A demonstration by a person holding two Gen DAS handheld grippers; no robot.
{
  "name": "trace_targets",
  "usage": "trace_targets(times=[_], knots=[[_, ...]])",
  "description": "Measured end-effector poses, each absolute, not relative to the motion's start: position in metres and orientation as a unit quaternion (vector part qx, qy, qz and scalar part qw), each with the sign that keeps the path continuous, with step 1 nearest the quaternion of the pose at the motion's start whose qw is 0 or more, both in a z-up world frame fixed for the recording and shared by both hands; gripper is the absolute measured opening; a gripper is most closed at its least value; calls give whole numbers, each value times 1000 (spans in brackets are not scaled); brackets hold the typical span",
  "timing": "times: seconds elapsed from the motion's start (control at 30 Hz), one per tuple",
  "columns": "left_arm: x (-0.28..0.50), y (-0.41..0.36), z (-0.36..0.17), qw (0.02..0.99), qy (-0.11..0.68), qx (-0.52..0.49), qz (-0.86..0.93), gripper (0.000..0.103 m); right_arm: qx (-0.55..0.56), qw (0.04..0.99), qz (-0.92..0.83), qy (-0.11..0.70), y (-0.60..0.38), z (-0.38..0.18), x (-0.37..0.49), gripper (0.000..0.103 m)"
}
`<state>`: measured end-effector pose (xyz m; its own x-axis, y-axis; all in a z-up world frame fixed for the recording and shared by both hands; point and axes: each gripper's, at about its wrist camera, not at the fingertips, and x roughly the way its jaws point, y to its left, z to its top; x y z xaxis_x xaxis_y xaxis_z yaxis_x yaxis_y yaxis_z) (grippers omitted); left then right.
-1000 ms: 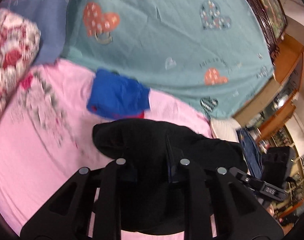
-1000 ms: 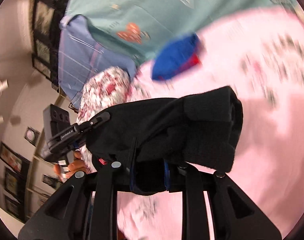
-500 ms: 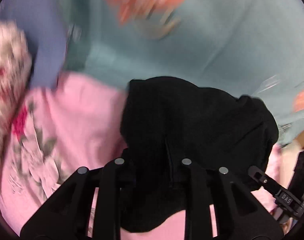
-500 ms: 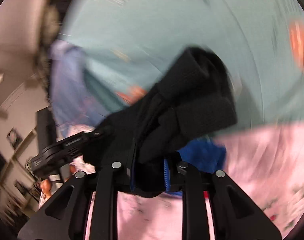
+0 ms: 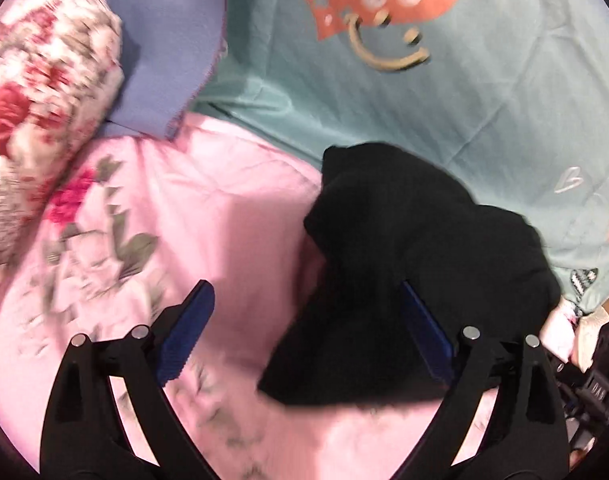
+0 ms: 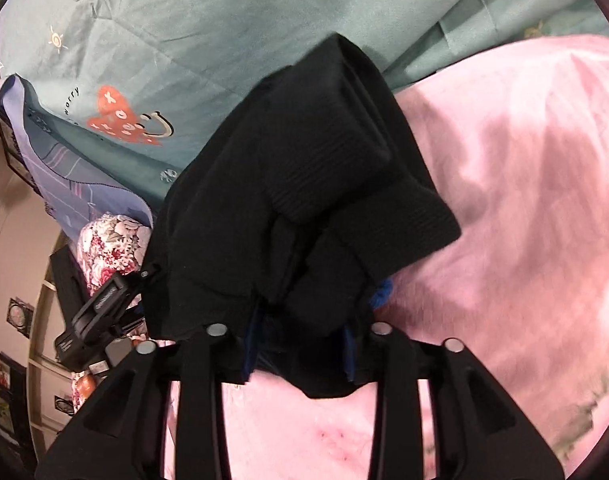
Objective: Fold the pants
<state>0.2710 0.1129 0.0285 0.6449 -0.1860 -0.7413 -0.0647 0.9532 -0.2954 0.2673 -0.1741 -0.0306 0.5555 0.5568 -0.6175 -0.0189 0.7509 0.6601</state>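
Observation:
The folded black pants [image 5: 404, 240] lie as a thick bundle where the pink floral sheet [image 5: 224, 216] meets the teal quilt [image 5: 484, 100]. My left gripper [image 5: 304, 292] stands wide over them, jaws opening; the cloth only brushes the right blue pad and the left pad is over bare sheet. In the right wrist view the pants [image 6: 304, 184] fill the gap of my right gripper [image 6: 300, 344], whose jaws are opening too; the blue pads show beside the folds, and the grip looks slack. A scrap of blue garment [image 6: 380, 292] peeks from under the bundle.
A red-and-white floral pillow [image 5: 36, 112] and a lilac sheet [image 5: 172, 40] lie at the upper left. The left gripper's body [image 6: 104, 312] shows at the left of the right wrist view, with shelves and framed pictures behind it.
Both grippers carried the black bundle over the blue garment and lowered it onto the bed's pink and teal seam. The left jaws sprang wide and let go; the right jaws widened around the folds.

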Motion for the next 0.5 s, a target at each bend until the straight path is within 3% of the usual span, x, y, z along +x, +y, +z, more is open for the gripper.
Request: trace_targets(times=[0.07, 0.17, 0.23, 0.37, 0.5], knots=[[241, 110, 52, 906, 405, -121, -20, 94, 298, 834, 145, 441, -179, -10, 251, 64], [178, 98, 91, 930, 359, -75, -32, 94, 245, 869, 124, 412, -182, 37, 211, 69], [133, 87, 114, 946, 318, -47, -47, 101, 199, 893, 102, 391, -180, 72, 167, 75], [27, 66, 133, 971, 233, 13, -46, 101, 147, 936, 92, 307, -183, 114, 62, 100], [-45, 51, 120, 976, 208, 40, -56, 101, 121, 962, 77, 233, -189, 106, -40, 102]])
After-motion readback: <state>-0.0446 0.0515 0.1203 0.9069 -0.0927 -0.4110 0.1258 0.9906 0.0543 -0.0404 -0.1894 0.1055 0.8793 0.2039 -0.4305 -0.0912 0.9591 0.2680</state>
